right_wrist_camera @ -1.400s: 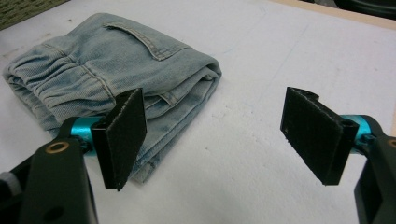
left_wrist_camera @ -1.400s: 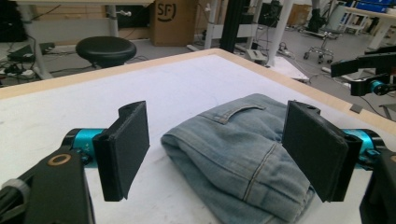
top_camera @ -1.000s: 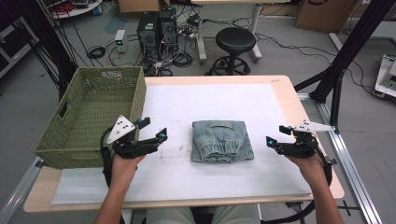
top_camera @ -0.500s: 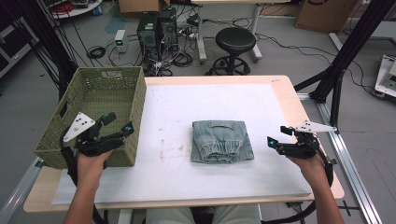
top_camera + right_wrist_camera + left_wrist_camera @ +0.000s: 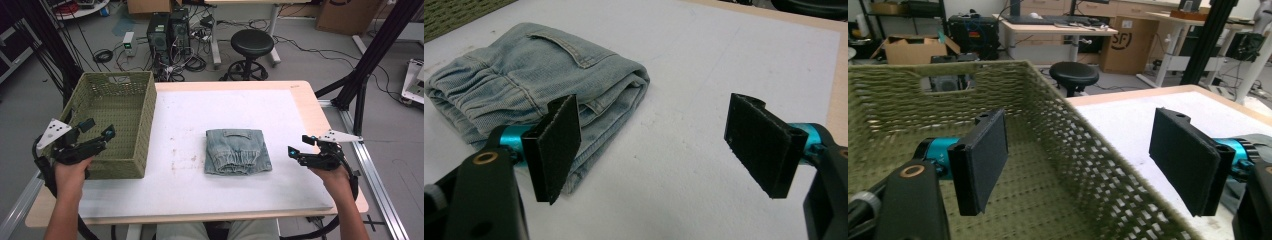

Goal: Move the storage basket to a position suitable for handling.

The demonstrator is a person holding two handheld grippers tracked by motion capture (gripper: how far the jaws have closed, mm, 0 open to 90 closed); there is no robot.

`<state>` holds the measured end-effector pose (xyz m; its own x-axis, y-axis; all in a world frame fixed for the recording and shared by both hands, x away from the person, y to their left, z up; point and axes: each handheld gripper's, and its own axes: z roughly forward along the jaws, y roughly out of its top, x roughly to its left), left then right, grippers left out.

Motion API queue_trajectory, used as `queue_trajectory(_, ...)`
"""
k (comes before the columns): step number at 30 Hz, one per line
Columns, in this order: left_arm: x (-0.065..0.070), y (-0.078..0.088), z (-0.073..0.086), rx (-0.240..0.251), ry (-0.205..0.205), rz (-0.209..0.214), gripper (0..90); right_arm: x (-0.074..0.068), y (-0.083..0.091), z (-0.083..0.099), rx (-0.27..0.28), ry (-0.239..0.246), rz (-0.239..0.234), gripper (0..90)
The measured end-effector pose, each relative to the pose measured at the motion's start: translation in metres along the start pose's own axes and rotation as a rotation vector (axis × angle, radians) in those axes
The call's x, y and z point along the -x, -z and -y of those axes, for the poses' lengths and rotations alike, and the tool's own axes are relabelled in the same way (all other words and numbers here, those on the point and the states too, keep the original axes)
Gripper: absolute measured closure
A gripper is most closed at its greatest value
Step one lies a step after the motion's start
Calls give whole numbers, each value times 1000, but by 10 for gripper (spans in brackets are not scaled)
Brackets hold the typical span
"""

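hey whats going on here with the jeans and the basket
A person at a table holds a tool in each hand. Folded jeans lie on the white mat, untouched. The right tool sits just right of the jeans, jaws open and empty. The left tool is at the near right wall of the green basket, jaws open, with that wall between them in the left gripper view, not gripped. The basket looks empty where it can be seen.

Basket point(image 5: 1058, 150) gets chopped off by the left and bottom edges in the left gripper view, so its near wall is anyone's guess. Folded jeans point(image 5: 539, 85) run behind the left finger in the right gripper view. Whatever's folded inside the jeans is hidden too.
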<state>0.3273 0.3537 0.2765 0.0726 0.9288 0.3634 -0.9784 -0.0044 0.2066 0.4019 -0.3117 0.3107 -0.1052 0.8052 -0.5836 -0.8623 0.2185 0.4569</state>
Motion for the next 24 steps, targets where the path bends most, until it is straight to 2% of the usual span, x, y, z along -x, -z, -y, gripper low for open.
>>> queue_trajectory(6,-19,8,5,-8,38,-29,235,0,-1,1,-7,1,3,230)
queue_trajectory(13,-40,17,5,-22,14,-69,232,-2,-4,2,-18,3,5,231)
queue_trajectory(19,-65,27,7,-40,44,-137,225,-3,-4,3,-26,5,9,231)
queue_trajectory(24,-82,33,9,-66,48,-166,227,-4,-5,4,-37,7,13,231)
